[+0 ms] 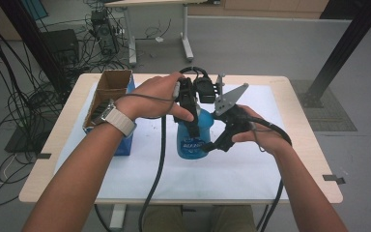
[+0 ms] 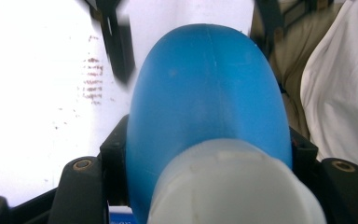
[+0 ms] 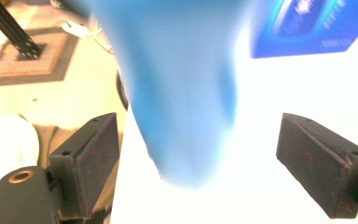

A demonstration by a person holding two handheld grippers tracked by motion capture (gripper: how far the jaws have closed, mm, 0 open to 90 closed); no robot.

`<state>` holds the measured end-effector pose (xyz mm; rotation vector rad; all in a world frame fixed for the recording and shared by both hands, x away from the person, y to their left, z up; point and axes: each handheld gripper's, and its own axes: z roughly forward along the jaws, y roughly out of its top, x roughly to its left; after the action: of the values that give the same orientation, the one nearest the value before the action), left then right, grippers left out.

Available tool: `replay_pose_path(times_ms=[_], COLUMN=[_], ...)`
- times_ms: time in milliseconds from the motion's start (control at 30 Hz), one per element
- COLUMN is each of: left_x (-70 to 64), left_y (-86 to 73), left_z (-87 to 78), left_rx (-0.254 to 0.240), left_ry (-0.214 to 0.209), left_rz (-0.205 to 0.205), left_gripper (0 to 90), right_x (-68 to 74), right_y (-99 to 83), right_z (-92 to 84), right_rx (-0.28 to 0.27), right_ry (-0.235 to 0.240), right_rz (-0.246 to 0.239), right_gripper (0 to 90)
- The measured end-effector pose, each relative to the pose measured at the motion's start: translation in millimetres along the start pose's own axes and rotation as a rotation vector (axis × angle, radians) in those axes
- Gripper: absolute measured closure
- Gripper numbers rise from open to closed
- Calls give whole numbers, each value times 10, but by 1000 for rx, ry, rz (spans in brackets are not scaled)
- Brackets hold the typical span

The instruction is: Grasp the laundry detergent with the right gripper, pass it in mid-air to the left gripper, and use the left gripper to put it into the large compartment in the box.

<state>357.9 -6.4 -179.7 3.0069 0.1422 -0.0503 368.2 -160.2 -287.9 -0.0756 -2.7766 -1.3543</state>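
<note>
blue bottle (image 1: 193, 137) upright at frame centre on the white sheet (image 1: 251, 159), left gripper (image 1: 187, 104) clamped on its upper body under the white cap (image 2: 233, 186), right gripper (image 1: 222, 140) jaws spread around it, contents not discernible, cardboard box (image 1: 107, 92) upper left, contents perhaps dark metal parts

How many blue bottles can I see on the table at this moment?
1. The blue bottle stands upright near the middle of the table, clamped by the left tool, with the open right tool beside it. The cardboard box could hide others.
</note>
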Motion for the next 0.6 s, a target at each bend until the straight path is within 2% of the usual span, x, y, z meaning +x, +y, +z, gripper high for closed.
replay_pose_path(times_ms=[100,233,367,500,600], left_x=[-1,4,13,28,45], left_y=[-9,-29,-59,-80,-92], left_z=[-5,-41,-102,-145,-170], left_rx=[16,34,30,32,44], left_ry=[13,32,49,87,108], left_rz=[-13,-55,-112,-167,-199], left_gripper=[378,378,378,378,378], right_x=[-9,-23,-52,-62,-72], right_y=[-74,-157,-230,-277,-309], right_z=[-167,-343,-516,-655,-762], right_rx=[23,139,235,344,398], right_ry=[-27,-63,-104,-145,-176], right_rz=[14,63,120,152,184], right_gripper=[130,127,105,108,88])
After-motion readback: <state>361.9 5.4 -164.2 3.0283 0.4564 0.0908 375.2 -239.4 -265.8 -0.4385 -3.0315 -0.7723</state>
